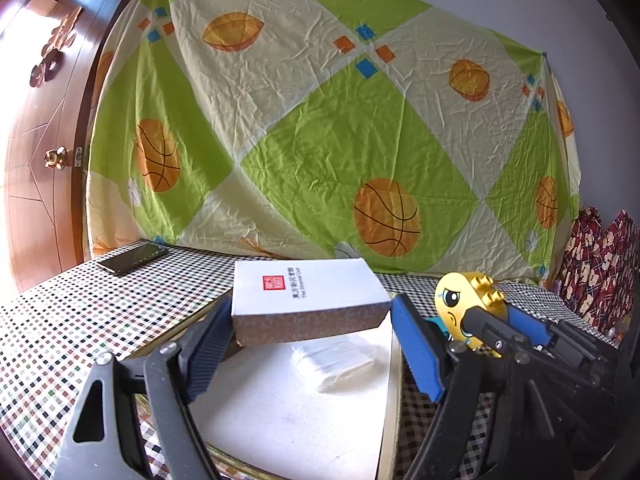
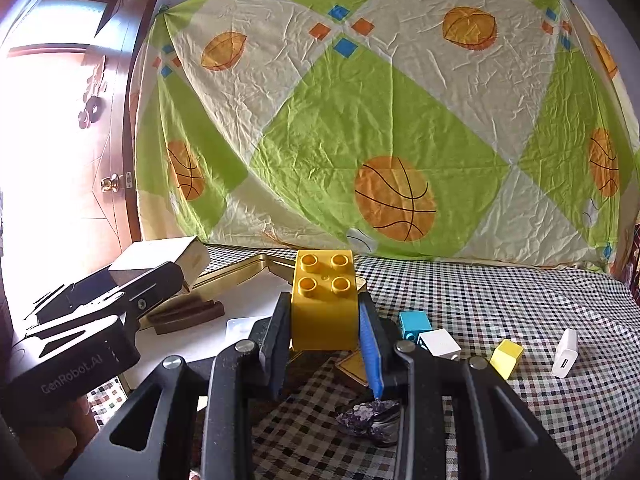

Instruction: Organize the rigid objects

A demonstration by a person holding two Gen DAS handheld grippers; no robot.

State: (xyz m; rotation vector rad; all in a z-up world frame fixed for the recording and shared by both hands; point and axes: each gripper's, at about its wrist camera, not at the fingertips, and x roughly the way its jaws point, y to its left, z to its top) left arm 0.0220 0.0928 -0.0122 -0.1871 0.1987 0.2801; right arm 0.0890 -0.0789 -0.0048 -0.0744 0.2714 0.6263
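L gripper (image 1: 312, 332) is gripping white box (image 1: 308, 300) over tray (image 1: 394, 380), pads probably touching; R gripper (image 2: 326, 342) is clamping yellow brick (image 2: 324, 304), jaws narrow.

The box (image 1: 308, 300) is held between the fingers of the left gripper (image 1: 312, 332), above the tray (image 1: 288, 420), with a plastic packet (image 1: 334, 362) lying on the tray beneath it. The brick (image 2: 323, 304) is clamped in the right gripper (image 2: 324, 332), to the right of the tray's edge. A phone (image 1: 132, 258) is laid far left on the table (image 1: 60, 320). Three cubes (image 2: 414, 324) and a charger (image 2: 565, 354) are set in a row on the table right of the brick. A rock (image 2: 372, 420) is placed below the right gripper.
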